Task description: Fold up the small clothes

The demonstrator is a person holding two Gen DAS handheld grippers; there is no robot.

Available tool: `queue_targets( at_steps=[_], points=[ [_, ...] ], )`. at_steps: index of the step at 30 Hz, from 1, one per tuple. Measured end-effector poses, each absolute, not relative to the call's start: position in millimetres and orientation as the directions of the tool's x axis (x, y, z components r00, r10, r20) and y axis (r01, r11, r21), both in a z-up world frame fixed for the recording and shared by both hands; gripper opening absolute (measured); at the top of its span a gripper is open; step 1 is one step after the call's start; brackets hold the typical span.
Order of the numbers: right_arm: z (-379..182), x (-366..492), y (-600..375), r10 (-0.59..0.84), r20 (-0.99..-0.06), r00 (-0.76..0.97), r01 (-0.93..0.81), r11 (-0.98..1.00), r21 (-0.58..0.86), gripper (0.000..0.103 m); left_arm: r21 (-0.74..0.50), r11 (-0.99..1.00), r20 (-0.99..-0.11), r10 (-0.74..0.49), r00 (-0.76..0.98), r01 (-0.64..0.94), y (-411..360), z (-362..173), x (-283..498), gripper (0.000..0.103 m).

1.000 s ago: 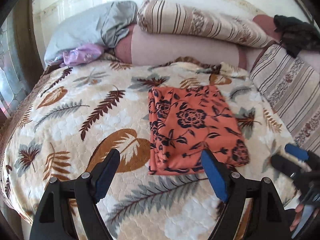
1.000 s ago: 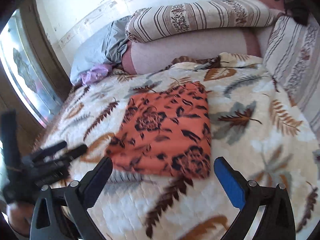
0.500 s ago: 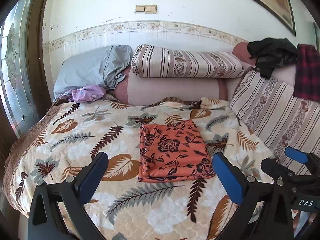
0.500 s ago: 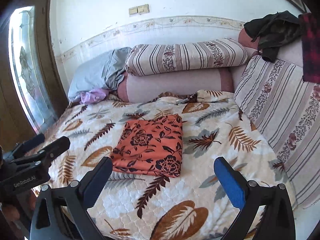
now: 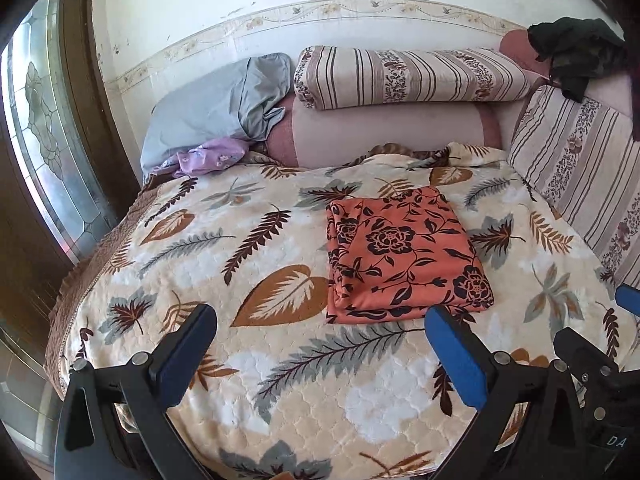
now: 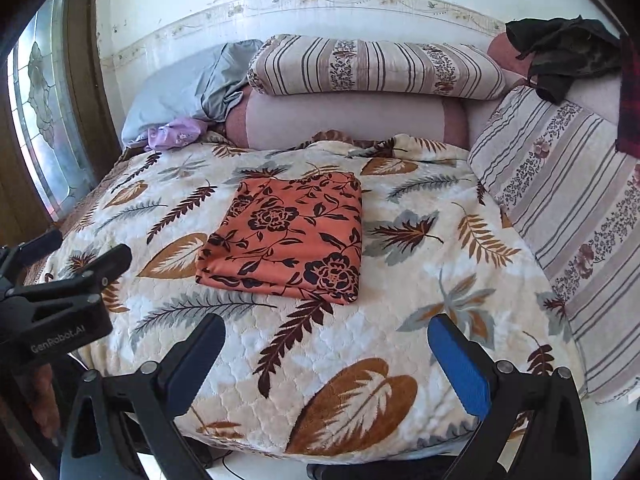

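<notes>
Orange floral garment (image 5: 402, 254) lying folded into a neat flat rectangle on the leaf-print bedspread (image 5: 208, 272), roughly mid-bed, well short of the striped bolster (image 5: 408, 74). Looks finished, judging by squared edges and stacked layers along the near hem.

Left gripper (image 5: 320, 354) hovering just short of the garment's near edge — jaws wide apart, nothing held. Right gripper (image 6: 326, 364) likewise short of the garment, jaws wide apart, empty.

Handling estimate: thin, light, limp fabric — no stiffness, likely a little slick. Layers apt to slide or splay if pinched singly. Best hold: near folded edge, both corners, all layers pinched together. Lift level to preserve the fold.
</notes>
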State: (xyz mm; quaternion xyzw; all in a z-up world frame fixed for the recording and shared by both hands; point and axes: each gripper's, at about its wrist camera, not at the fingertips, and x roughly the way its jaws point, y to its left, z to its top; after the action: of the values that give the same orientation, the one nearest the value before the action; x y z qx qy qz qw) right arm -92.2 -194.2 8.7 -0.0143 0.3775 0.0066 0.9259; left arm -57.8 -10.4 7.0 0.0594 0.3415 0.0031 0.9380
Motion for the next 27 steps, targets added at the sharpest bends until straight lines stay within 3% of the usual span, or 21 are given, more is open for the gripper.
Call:
queue_targets(
  at_steps=[12, 27],
  points=[
    [7.6, -83.3, -182.9, -0.026, -0.704, 0.71, -0.023, 0.998, -0.061, 0.102, 0.024, 0.998, -0.682, -0.03, 0.731, 0.063, -2.7, -8.7, -43.7, 0.103],
    [3.1, -67.3, -186.4, -0.064, -0.706, 0.705, 0.031, 0.998, -0.06, 0.102, 0.013, 0.998, -0.678, -0.041, 0.734, 0.068, -1.9, -11.5, -32.7, 0.103]
  ],
)
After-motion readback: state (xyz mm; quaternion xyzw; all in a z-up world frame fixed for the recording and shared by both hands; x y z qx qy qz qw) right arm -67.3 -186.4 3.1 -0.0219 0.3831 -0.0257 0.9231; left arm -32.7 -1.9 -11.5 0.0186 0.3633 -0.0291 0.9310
